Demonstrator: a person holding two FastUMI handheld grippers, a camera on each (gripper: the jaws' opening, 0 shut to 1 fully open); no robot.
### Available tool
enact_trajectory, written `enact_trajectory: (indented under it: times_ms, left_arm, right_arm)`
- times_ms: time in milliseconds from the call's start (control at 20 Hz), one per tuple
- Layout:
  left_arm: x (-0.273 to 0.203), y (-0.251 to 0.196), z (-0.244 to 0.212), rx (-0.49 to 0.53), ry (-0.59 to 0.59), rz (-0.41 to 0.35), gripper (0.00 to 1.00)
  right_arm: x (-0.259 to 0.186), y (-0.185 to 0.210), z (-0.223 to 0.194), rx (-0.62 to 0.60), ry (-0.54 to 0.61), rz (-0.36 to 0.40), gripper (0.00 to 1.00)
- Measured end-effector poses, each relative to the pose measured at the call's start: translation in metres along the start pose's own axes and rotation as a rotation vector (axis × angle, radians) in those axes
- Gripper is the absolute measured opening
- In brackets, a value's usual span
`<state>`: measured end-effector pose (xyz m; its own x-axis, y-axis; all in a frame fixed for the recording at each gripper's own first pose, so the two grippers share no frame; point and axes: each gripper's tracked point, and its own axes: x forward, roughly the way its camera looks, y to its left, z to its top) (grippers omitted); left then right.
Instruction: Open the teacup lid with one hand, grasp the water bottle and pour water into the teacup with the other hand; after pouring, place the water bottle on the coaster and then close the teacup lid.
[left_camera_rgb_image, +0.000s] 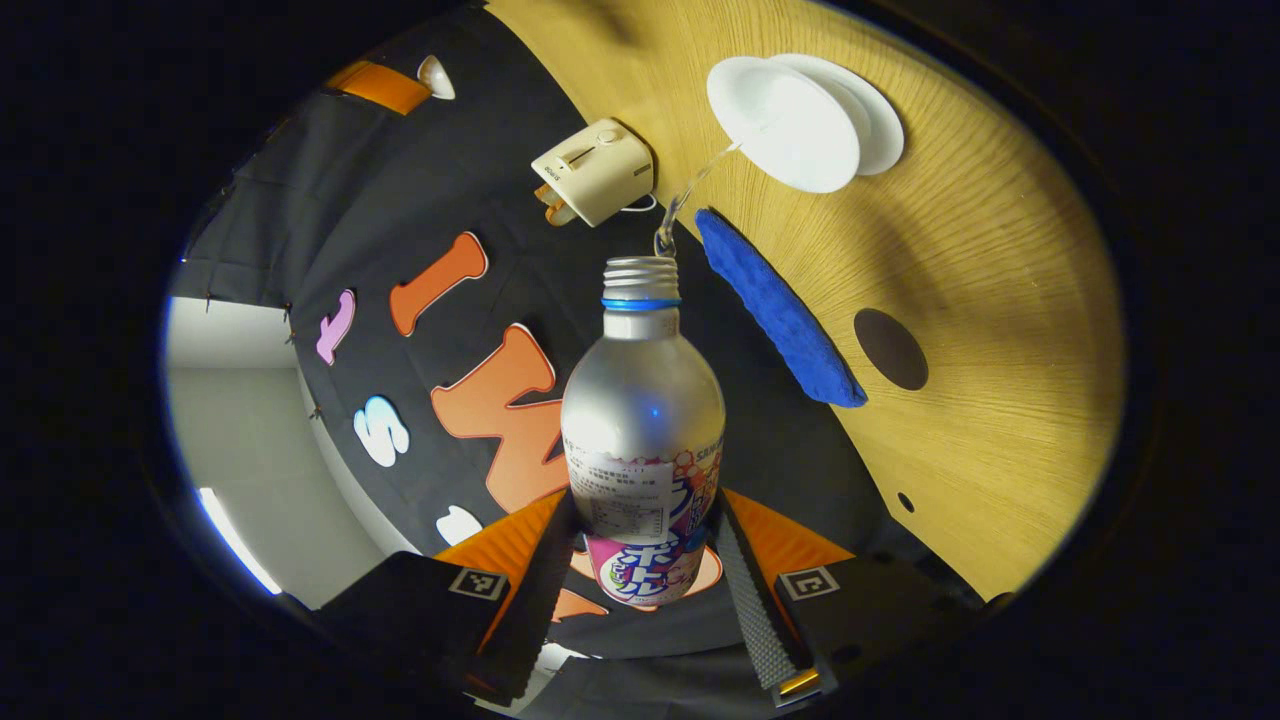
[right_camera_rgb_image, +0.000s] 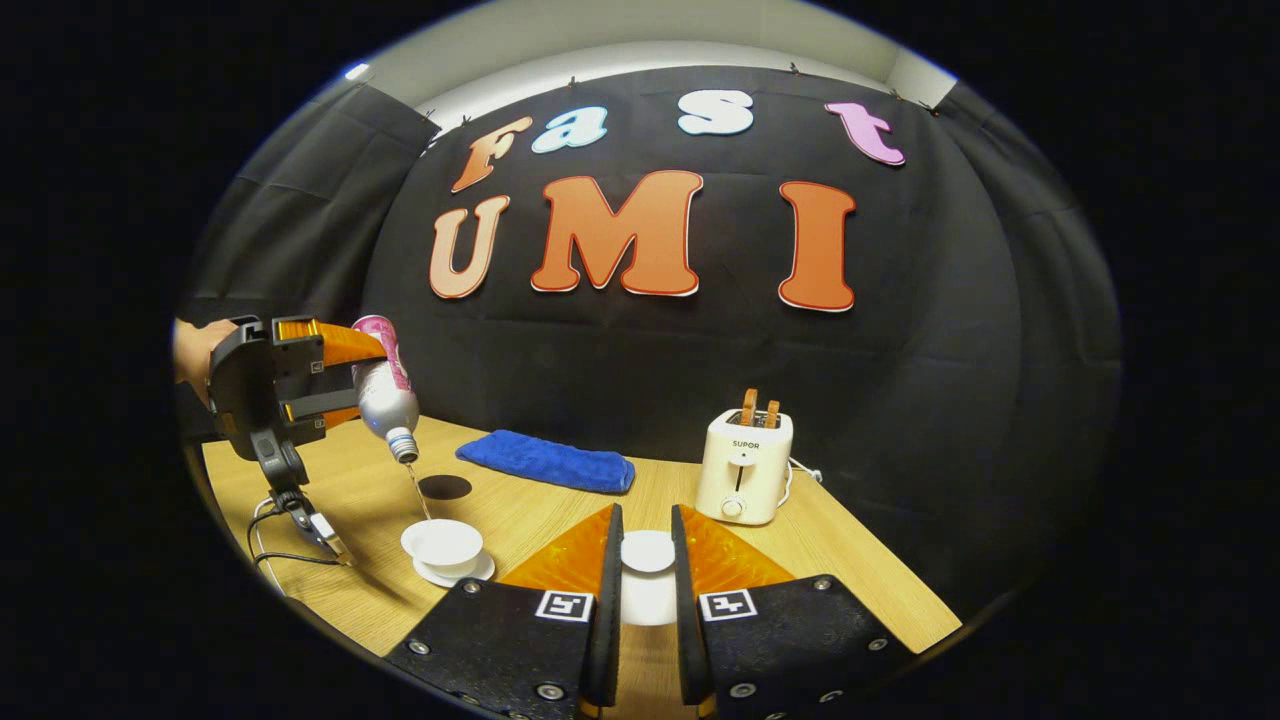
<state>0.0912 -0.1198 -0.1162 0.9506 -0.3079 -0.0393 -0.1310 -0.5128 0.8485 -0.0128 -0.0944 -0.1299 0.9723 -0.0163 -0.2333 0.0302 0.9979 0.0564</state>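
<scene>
A silver water bottle (left_camera_rgb_image: 640, 400) with a pink label is tipped mouth-down, and my left gripper (left_camera_rgb_image: 645, 520) is shut on its lower body. A thin stream of water runs from its open mouth into the white teacup (left_camera_rgb_image: 785, 125), which stands on a white saucer (left_camera_rgb_image: 880, 125). From the right gripper view the left gripper (right_camera_rgb_image: 350, 380) holds the bottle (right_camera_rgb_image: 385, 395) slanted above the teacup (right_camera_rgb_image: 443, 543). My right gripper (right_camera_rgb_image: 645, 520) is shut on the white teacup lid (right_camera_rgb_image: 647, 552), held above the table to the right of the cup. A dark round coaster (right_camera_rgb_image: 445, 487) lies behind the cup.
A blue cloth (right_camera_rgb_image: 545, 460) lies at the back of the wooden table (right_camera_rgb_image: 850, 570). To its right stands a cream toaster (right_camera_rgb_image: 745, 465) with toast in it. A hand (right_camera_rgb_image: 190, 350) holds the left gripper, and a cable (right_camera_rgb_image: 290, 520) hangs from it to the table's left edge.
</scene>
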Motion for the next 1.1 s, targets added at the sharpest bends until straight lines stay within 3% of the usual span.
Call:
enact_trajectory:
  times_ms: [250,350,450,550,600,850,950,1000,1050,1100]
  left_arm:
    - [0.002,-0.009,0.015,0.036,-0.036,-0.007,0.86]
    - [0.001,-0.009,0.019,0.033,-0.044,0.0,0.81]
    - [0.0,-0.009,0.021,0.021,-0.048,0.01,0.86]
    - [0.002,-0.009,0.02,-0.02,-0.048,0.019,0.81]
    - [0.001,-0.007,0.02,-0.037,-0.046,0.027,0.83]
    - [0.0,0.007,0.009,-0.201,-0.031,0.1,0.83]
    - [0.0,0.014,0.001,-0.31,-0.013,0.132,0.79]
    - [-0.001,0.021,-0.006,-0.383,0.003,0.159,0.79]
    - [-0.001,0.026,-0.012,-0.45,0.017,0.186,0.87]
    - [-0.002,0.033,-0.02,-0.515,0.035,0.215,0.83]
  right_arm:
    - [0.0,0.013,-0.003,0.0,0.01,0.036,0.24]
    - [0.001,0.016,-0.004,-0.009,0.012,0.042,0.24]
    - [0.002,0.021,-0.005,-0.011,0.014,0.05,0.24]
    - [0.004,0.025,-0.004,-0.011,0.013,0.058,0.24]
    - [0.005,0.026,-0.004,-0.011,0.015,0.062,0.25]
    - [0.008,0.043,-0.003,0.001,0.012,0.096,0.24]
    - [0.012,0.051,-0.001,-0.004,0.011,0.107,0.24]
    - [0.013,0.055,0.0,-0.009,0.009,0.109,0.24]
    - [0.015,0.058,0.0,-0.013,0.008,0.113,0.24]
    - [0.017,0.062,0.0,-0.013,0.008,0.117,0.24]
